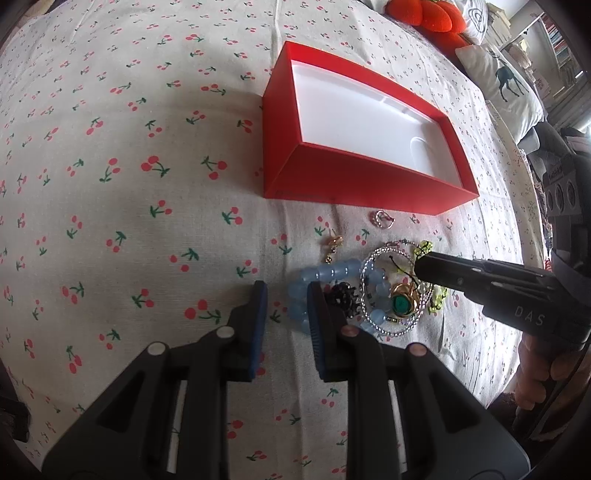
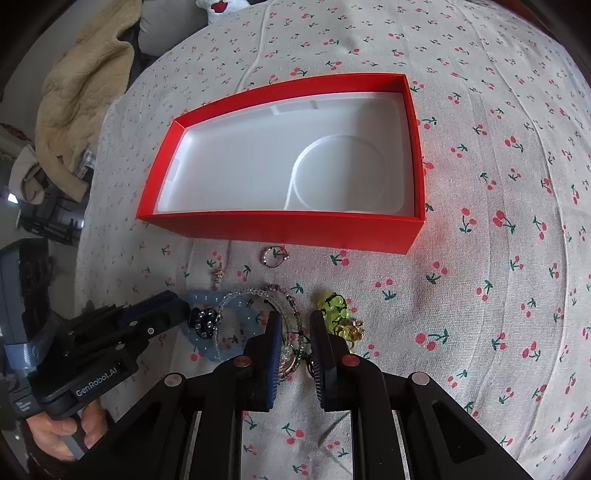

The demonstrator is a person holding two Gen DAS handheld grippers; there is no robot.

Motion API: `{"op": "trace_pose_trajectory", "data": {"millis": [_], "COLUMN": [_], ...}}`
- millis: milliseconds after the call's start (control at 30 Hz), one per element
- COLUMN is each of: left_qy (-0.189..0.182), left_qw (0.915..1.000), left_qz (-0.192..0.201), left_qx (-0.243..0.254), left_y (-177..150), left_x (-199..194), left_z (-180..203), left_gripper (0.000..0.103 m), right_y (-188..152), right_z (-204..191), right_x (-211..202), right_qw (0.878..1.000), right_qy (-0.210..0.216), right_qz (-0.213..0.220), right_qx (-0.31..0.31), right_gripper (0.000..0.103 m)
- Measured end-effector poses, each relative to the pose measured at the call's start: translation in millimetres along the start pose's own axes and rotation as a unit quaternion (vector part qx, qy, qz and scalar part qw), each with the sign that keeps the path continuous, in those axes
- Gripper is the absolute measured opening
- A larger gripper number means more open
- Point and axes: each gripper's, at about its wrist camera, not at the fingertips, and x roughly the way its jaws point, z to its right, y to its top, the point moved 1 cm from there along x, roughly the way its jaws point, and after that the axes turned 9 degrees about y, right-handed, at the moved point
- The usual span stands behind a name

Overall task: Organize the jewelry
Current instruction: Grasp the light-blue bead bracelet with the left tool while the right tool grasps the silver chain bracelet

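A red box [image 1: 351,181] [image 2: 280,225] with a white liner lies open on the cherry-print cloth, nothing in it. In front of it is a tangle of jewelry: a blue bead bracelet [image 1: 332,273] [image 2: 201,299], a black beaded piece [image 1: 341,293], a clear bead necklace with a green pendant [image 1: 400,304] and yellow-green beads [image 2: 332,306]. A ring [image 2: 273,256] and a gold earring [image 1: 334,242] lie apart. My left gripper [image 1: 286,291] stands narrowly open over bare cloth, its right finger against the blue bracelet. My right gripper [image 2: 295,325] [image 1: 419,266] is shut on the necklace strand and pendant.
A person's hand [image 2: 62,439] holds the left gripper's handle. An orange cushion [image 1: 424,14] and a white deer pillow [image 1: 506,81] lie at the cloth's far edge. A beige blanket [image 2: 81,85] hangs past the other side. A small gold piece [image 2: 352,326] lies by the yellow-green beads.
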Motion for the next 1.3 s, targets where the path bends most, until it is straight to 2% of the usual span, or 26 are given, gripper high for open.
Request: {"op": "trace_pose_trajectory", "data": {"millis": [33,133,200,467,500,567,633,667,867,1100,1167,1267,1300], "left_qy": [0.001,0.006,0.011,0.011,0.007,0.001,-0.006,-0.008,-0.005,0.027,0.041,0.055,0.056], "left_qw": [1.0000,0.9999,0.9997,0.9993,0.9994,0.9996,0.9997,0.9997,0.9997,0.9996,0.9991,0.9982,0.9981], "left_qz": [0.002,0.010,0.020,0.036,0.034,0.028,0.019,0.017,-0.002,0.003,0.009,0.018,0.019], "left_qx": [0.001,0.002,0.006,0.001,0.001,-0.005,-0.011,-0.015,-0.026,-0.001,0.008,0.019,0.018], "left_y": [0.1,1.6,1.4,4.1,4.7,5.3,4.9,4.4,2.3,2.2,0.9,0.0,-0.2], "left_x": [-0.2,-2.1,-5.3,-14.3,-14.6,-13.3,-10.5,-9.0,2.5,6.6,7.6,8.4,8.4], "left_z": [1.2,7.9,9.5,-0.5,-2.2,-4.7,-7.2,-9.6,-12.9,0.6,3.5,9.9,9.7], "left_gripper": [0.012,0.009,0.000,0.000,0.001,0.004,0.030,0.035,0.036,0.036,0.032,0.013,0.013], "right_y": [-0.8,0.0,-0.2,-1.5,-1.6,-2.1,-1.7,-1.3,-0.8,1.4,2.6,4.2,4.3], "right_z": [-1.3,-5.6,-8.9,-15.5,-14.1,-8.2,-1.2,1.2,9.0,8.4,9.0,8.6,8.6], "right_x": [0.1,-1.0,-3.7,-18.6,-19.4,-19.5,-18.8,-18.0,-14.5,-5.9,-5.0,-1.3,-0.1], "right_qw": [1.000,1.000,1.000,0.999,0.999,0.999,1.000,1.000,0.999,0.999,0.999,0.999,0.999], "right_qy": [-0.001,-0.006,-0.004,0.002,0.003,0.007,0.007,0.008,0.014,0.016,0.017,0.024,0.028], "right_qz": [0.001,0.010,0.015,0.034,0.034,0.031,0.024,0.022,0.015,0.006,0.004,0.000,-0.002], "right_qx": [-0.001,-0.004,-0.007,-0.023,-0.020,-0.009,0.003,0.007,0.024,0.030,0.032,0.035,0.037], "right_gripper": [0.010,0.006,0.005,0.006,0.006,0.018,0.018,0.018,0.018,0.018,0.018,0.018,0.018]}}
